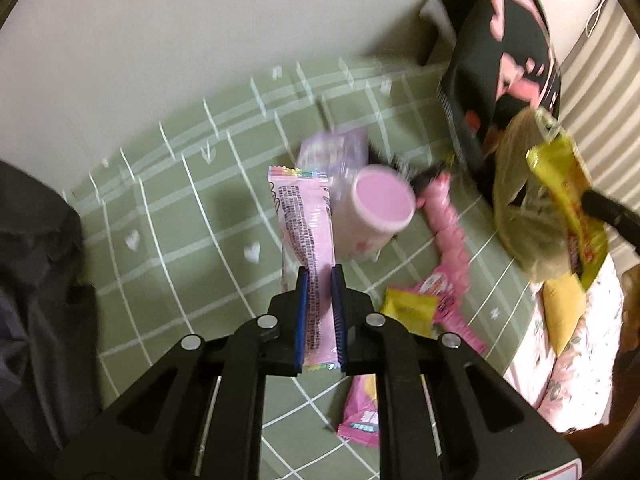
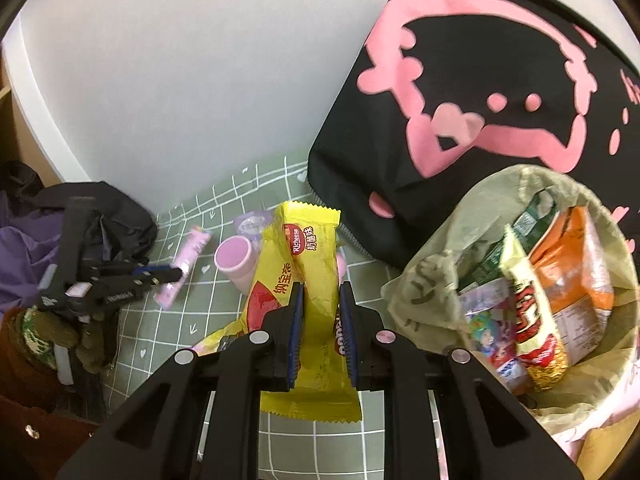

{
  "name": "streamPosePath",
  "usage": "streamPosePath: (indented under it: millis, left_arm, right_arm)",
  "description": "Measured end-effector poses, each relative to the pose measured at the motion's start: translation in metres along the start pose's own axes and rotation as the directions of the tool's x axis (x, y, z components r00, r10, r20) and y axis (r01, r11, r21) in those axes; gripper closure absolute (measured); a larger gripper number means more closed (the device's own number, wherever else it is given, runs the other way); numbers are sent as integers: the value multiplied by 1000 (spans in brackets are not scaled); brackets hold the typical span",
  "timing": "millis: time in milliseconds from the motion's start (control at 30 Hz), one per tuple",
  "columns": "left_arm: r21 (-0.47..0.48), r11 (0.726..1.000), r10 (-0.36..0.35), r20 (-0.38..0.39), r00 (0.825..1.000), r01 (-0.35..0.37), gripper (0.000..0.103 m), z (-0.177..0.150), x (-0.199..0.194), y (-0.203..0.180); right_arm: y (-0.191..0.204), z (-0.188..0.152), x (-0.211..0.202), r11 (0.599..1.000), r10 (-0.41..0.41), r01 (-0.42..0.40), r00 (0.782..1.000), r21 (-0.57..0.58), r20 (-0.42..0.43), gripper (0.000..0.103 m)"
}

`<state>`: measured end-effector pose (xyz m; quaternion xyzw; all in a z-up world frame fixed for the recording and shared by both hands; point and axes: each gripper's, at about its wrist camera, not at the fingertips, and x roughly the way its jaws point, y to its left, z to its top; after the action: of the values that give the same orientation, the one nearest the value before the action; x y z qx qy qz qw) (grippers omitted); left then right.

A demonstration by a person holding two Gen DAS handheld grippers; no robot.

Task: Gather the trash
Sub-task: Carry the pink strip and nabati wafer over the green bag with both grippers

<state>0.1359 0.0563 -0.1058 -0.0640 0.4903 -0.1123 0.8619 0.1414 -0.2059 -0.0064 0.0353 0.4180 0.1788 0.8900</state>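
Both wrappers look light, thin and crinkly, likely slippery, so a pinch mid-length suits them. At centre frame, the left gripper is clamped on the pink wrapper above the green sheet. The right gripper pinches the yellow wrapper, with the bin at lower right.

A home bedroom. A bed is covered by a green checked sheet printed with small white hearts, set against a plain white wall. A large black cushion with a pink cartoon print leans at the wall, and pink floral bedding lies beside it. Dark clothes are heaped at the bed's edge, and a lined bin holds snack wrappers.
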Motion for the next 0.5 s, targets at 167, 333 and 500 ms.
streamPosePath:
  millis: [167, 333, 500]
  left_arm:
    - [49, 998, -46, 107, 993, 41, 92, 33, -35, -24]
    - [170, 983, -98, 182, 978, 67, 92, 65, -60, -78]
    - [255, 960, -158, 171, 972, 111, 92, 85, -58, -137]
  right_arm:
    - [-9, 7, -27, 999, -52, 52, 996, 8, 73, 85]
    - [-27, 17, -65, 993, -113, 107, 981, 46, 158, 85]
    - [-49, 22, -101, 979, -198, 179, 954, 99, 224, 84]
